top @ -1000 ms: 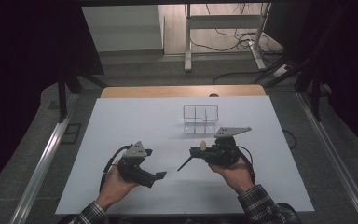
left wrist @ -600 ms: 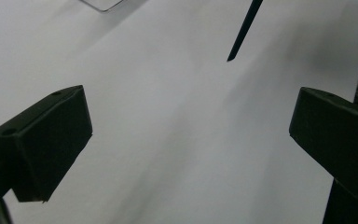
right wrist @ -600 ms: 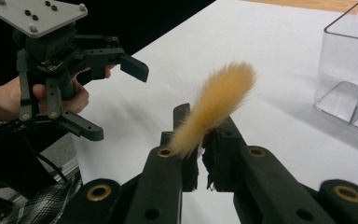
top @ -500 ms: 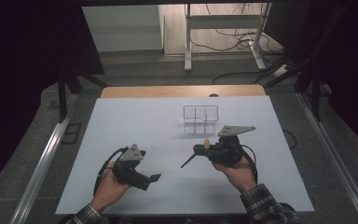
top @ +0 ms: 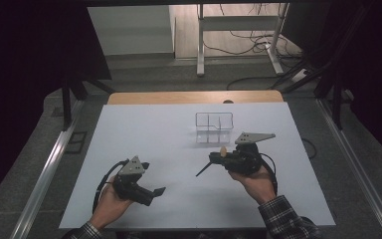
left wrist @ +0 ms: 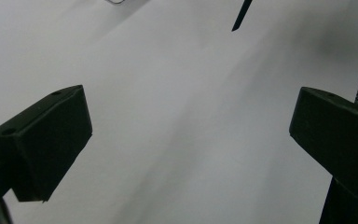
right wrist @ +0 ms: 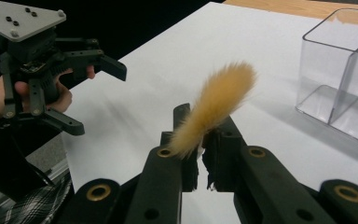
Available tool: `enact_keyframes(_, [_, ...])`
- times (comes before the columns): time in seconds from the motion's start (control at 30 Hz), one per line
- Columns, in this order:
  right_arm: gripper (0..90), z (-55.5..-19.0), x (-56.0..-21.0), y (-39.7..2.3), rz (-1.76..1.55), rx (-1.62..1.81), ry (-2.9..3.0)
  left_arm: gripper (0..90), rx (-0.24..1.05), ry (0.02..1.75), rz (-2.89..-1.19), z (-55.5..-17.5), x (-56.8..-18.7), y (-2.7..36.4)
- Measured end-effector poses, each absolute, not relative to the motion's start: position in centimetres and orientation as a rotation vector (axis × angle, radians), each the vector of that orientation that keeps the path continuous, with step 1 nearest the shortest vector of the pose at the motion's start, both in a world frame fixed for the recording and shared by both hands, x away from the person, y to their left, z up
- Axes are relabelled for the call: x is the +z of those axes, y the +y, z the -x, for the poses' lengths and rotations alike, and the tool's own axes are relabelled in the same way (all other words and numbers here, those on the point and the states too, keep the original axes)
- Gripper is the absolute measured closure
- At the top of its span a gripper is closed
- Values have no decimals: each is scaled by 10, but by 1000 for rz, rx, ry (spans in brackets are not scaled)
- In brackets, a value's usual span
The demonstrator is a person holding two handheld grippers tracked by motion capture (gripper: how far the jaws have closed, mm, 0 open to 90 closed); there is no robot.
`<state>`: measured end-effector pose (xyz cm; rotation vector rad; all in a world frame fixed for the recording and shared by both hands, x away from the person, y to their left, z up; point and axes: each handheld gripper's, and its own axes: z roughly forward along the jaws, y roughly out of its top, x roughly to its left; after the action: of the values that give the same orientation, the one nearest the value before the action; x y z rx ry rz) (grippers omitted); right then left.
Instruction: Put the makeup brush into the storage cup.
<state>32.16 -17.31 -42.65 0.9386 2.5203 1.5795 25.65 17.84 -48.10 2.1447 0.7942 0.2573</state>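
In the high view we hold the right gripper (top: 218,160) over the white table (top: 159,139), just on our side of a clear plastic divided box (top: 214,127). Its jaws are pressed together on a makeup brush (top: 212,163): the tan bristle tuft sticks up above the gripper body, and the thin dark handle slants down and to the left, its tip close to the table. In the right gripper view the brush (right wrist: 216,106) shows as a soft orange-tan plume rising out of the closed jaws and curving to the right, a little blurred at its tip. The right gripper (right wrist: 199,140) pinches it low on the bristles. To the right in that view stands the clear box (right wrist: 342,74), with an inner wall that splits it into compartments, apart from the brush.

We hold the left gripper (top: 151,191) near the front left part of the table, well apart from the box. Its jaws are spread wide with nothing between them. In the left gripper view the two black pads frame bare white table (left wrist: 177,130), and the dark tip of the brush handle (left wrist: 241,16) pokes in from the top edge. The right gripper view shows the left gripper (right wrist: 95,95) farther off at the left, its fingers apart.
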Motion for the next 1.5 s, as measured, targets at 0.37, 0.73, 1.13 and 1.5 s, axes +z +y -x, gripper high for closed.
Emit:
enact_keyframes(0.37, [838,-324,-423,-175,-935,1561,2505,1,289,855,-2171,-249,-484,193])
enact_keyframes(0.73, [837,-329,-419,-180,-939,1547,2480,1,318,919,-2156,-244,-484,209])
enact_keyframes(1.13, [836,-336,-413,-183,-942,1542,2446,2,334,992,-2169,-239,-488,223])
enact_keyframes(1.5, [837,-348,-405,-187,-944,1527,2397,2,350,1027,-2171,-232,-489,233])
